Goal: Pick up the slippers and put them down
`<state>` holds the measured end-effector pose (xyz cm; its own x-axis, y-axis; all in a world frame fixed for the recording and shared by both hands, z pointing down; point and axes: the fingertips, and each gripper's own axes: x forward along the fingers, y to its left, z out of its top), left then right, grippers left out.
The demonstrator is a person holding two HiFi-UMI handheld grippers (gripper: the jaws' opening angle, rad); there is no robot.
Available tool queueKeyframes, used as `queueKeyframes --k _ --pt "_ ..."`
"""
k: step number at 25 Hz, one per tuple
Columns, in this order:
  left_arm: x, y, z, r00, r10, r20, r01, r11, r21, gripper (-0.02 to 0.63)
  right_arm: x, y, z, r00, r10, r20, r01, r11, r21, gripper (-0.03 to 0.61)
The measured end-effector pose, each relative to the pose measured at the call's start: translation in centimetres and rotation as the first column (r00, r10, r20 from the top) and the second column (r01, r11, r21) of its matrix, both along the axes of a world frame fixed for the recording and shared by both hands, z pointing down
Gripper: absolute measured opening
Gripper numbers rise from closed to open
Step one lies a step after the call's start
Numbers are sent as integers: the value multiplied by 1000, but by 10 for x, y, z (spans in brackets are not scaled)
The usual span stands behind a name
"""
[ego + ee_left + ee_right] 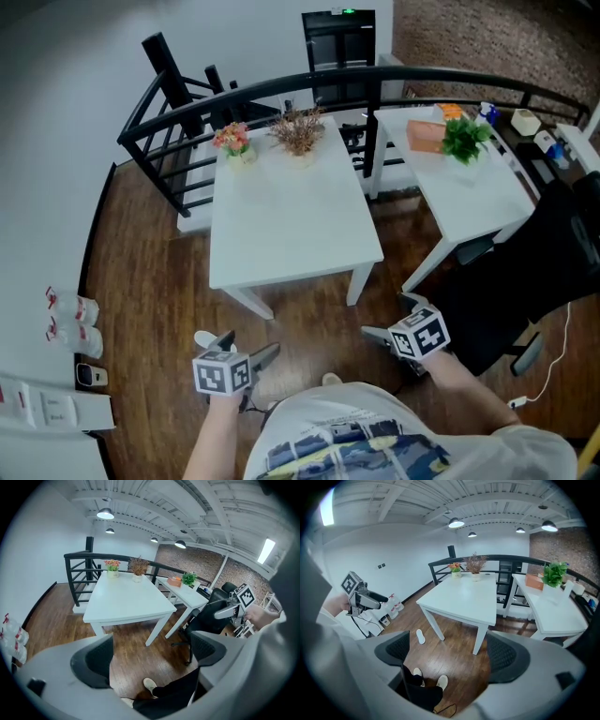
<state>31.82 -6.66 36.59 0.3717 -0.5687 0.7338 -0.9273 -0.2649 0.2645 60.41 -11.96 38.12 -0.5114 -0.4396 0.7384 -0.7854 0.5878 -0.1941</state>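
The left gripper and right gripper both gape wide, empty. One white slipper lies flat on the floor just beside a desk leg. A shallow grab could likely shove it underneath. Its long axis runs away from the person; the toe end is unreadable.

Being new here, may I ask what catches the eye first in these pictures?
A large white table fills the middle, two flower pots at its far edge. Nearer the person, the left gripper and right gripper are open and empty. One white slipper lies on the floor beside a table leg.
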Motion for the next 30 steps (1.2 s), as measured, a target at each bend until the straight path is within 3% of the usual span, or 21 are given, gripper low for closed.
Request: queueKeyframes --k 14,30 --pt "2 18 0 999 -47 6 47 999 2 518 -13 9 0 995 -104 -12 104 995 0 532" --pt "-11 29 0 998 -65 7 65 998 9 518 -33 18 -1 991 -134 -2 134 991 5 532"
